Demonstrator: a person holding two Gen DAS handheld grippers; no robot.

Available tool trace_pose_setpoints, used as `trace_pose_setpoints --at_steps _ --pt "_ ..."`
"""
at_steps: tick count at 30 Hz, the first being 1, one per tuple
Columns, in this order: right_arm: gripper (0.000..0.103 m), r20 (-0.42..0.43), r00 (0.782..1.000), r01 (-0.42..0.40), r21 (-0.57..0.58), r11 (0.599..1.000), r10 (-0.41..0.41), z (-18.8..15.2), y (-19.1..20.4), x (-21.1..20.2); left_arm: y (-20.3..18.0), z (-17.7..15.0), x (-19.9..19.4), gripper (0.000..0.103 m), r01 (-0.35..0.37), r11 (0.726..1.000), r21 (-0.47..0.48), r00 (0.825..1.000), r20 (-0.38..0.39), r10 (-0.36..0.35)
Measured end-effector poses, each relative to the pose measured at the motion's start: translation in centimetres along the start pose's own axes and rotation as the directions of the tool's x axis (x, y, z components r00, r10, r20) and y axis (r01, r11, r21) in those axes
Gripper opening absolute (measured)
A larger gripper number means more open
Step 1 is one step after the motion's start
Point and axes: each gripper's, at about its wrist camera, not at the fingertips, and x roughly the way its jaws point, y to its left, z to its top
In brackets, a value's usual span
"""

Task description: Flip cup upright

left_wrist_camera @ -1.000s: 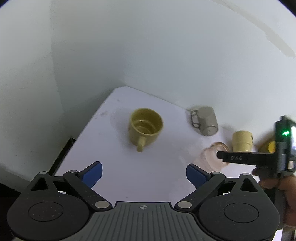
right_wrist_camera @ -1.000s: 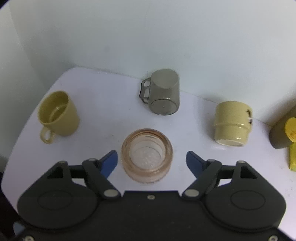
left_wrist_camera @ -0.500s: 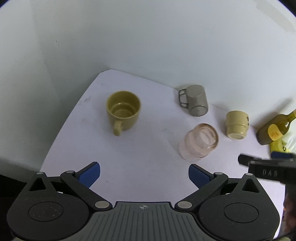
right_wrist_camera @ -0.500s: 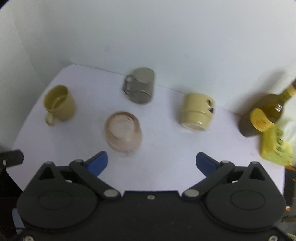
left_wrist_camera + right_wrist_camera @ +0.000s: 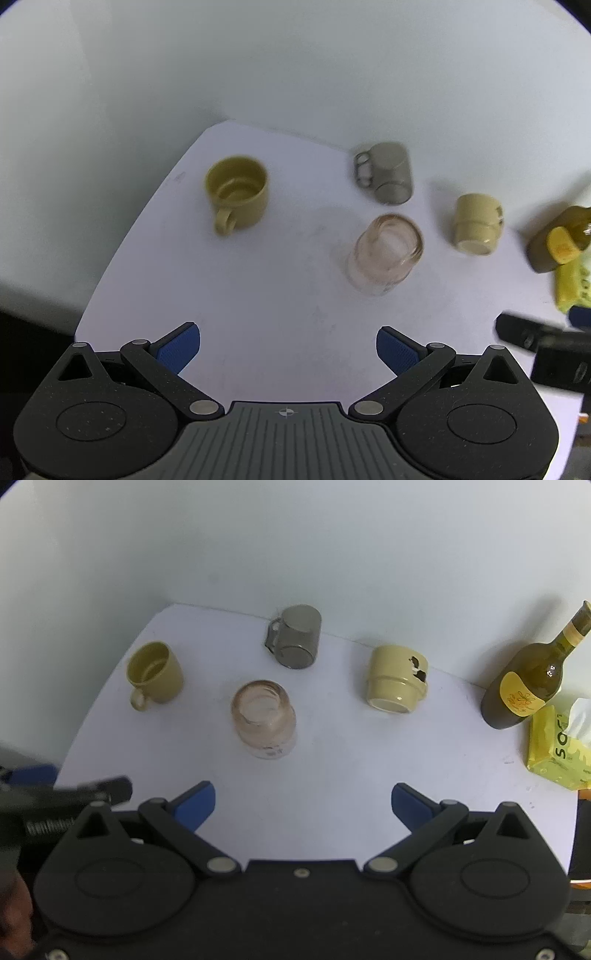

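Left tongs (image 5: 288,345): blue-tipped, spread wide, holding nothing; raised over the near part of the desk (image 5: 258,295)
Olive mug (image 5: 155,674): far left on the white desk; upright, mouth open to the top, handle toward the camera
Pink glass cup (image 5: 265,723): centre-left, nearest the tongs; standing on the desk, apart from all others; whether mouth up or down cannot be told
Grey mug (image 5: 295,637): behind the pink glass cup, near the wall; upside down, handle to the left
Cream mug (image 5: 397,679): right of centre; upside down, dark chipped patch on its side
Right tongs (image 5: 303,805): spread wide, holding nothing; above the desk's near edge
Dark bottle (image 5: 532,679): far right, upright, yellow label
Yellow tissue pack (image 5: 557,749): just beside the bottle, at the right edge
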Motion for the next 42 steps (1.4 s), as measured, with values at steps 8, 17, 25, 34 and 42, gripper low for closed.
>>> trace_pose_setpoints --at_steps 8,17,25,34,42 --pt "0.103 -0.002 1.000 -0.029 -0.026 0.999 0.029 -0.3 -0.3 0.4 -0.8 0.2 -1.2 0.103 -0.019 1.000 0.007 0.998 0.052 0.019" --pt "0.102 0.001 0.998 -0.058 -0.042 0.997 0.058 0.1 -0.1 0.8 -0.8 0.5 -1.2 0.103 -0.048 0.999 0.007 0.997 0.056 0.048" --pt "0.103 0.005 0.998 -0.063 -0.064 0.996 0.064 0.3 0.2 0.7 -0.5 0.4 -1.1 0.103 -0.043 0.999 -0.010 0.998 0.048 0.044" --pt "0.103 -0.012 0.998 -0.062 -0.050 0.997 0.062 0.1 0.0 1.0 -0.5 0.3 -0.8 0.103 -0.035 0.999 -0.011 0.999 0.031 0.035" --pt "0.103 -0.011 0.998 -0.061 -0.049 0.997 0.061 0.2 0.1 1.1 -0.5 0.4 -0.7 0.103 -0.034 0.999 -0.009 0.999 0.034 0.035"
